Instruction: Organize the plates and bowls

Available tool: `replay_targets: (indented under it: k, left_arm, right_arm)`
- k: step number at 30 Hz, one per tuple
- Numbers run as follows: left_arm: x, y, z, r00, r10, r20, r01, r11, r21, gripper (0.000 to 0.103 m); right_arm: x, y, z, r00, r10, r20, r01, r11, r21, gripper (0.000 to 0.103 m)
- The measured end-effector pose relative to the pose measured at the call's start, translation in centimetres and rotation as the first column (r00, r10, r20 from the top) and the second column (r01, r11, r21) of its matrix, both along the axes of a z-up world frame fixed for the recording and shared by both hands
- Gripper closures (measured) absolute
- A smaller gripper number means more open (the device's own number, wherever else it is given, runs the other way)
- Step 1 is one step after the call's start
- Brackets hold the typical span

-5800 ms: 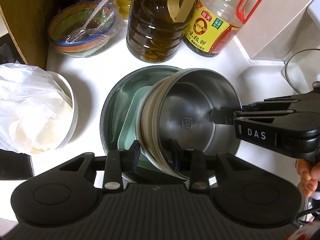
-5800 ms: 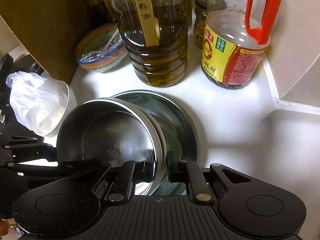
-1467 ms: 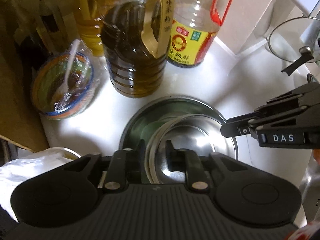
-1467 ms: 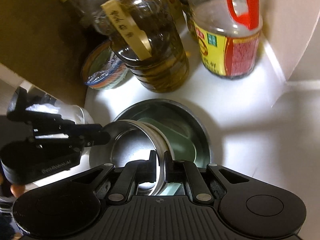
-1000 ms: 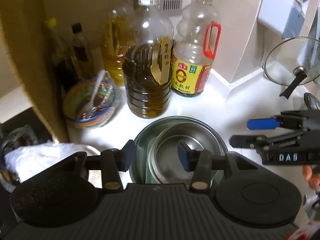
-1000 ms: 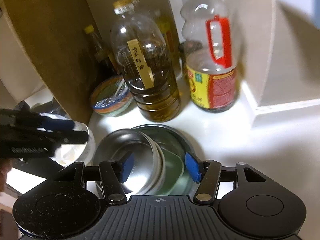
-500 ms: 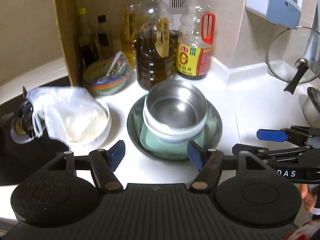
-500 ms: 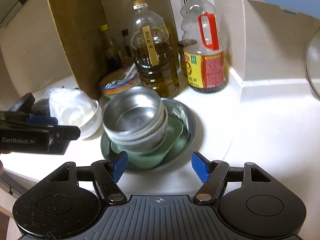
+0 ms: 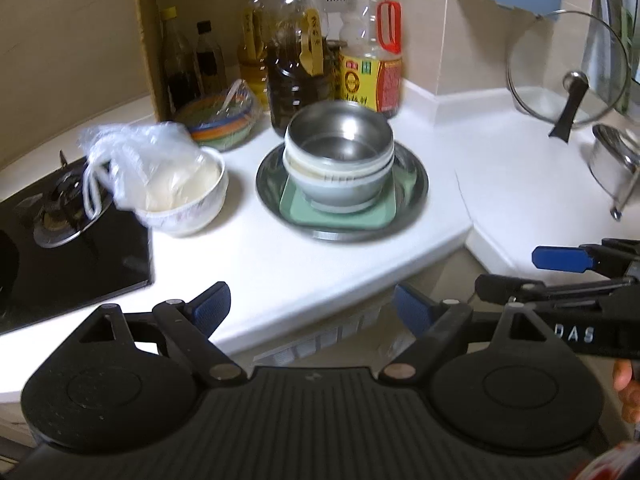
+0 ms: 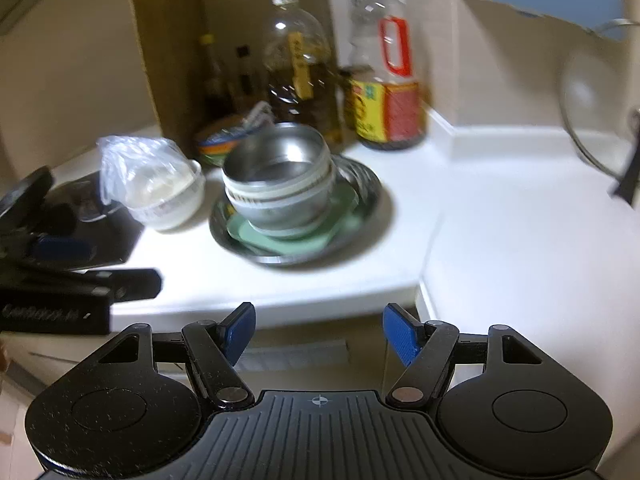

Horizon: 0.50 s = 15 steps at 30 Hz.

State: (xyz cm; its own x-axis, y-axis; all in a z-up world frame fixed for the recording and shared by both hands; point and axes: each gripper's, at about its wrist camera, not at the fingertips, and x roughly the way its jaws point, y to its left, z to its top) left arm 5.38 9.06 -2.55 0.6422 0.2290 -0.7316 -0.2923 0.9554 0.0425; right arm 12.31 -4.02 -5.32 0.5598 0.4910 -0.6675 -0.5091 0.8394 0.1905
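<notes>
My left claw [image 9: 308,302] and right claw [image 10: 318,330] both stand with jaws wide apart and empty, off the front edge of the white surface [image 9: 280,264], well clear of the stack. The bowls [image 9: 338,160] sit nested, mouths up, on a green plate [image 9: 340,214] inside a round steel pan [image 9: 412,184], upright with no long axis to note. Bare surface lies in front and to the right; a bagged bowl [image 9: 180,196] is just beside the pan on the left, bottles [image 9: 296,64] close behind.
</notes>
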Motion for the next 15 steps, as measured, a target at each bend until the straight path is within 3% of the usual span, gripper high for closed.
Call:
replay_targets:
  k: [8,15]
  left_arm:
    - [-5.4,-0.3,-0.1,0.999,-0.030,-0.012,0.030,1.000,0.004,0.015]
    - [-8.1,-1.3,0.2,0.999,-0.034,-0.020,0.033,0.999,-0.041,0.015]
  right_arm:
    - [-5.1,-0.6,-0.2,0.994,-0.101,-0.045,0.100,0.995,-0.019,0.032]
    - [-8.2,-1.1,0.4,0.989,-0.133,-0.058,0.131,0.991,-0.034,0.032]
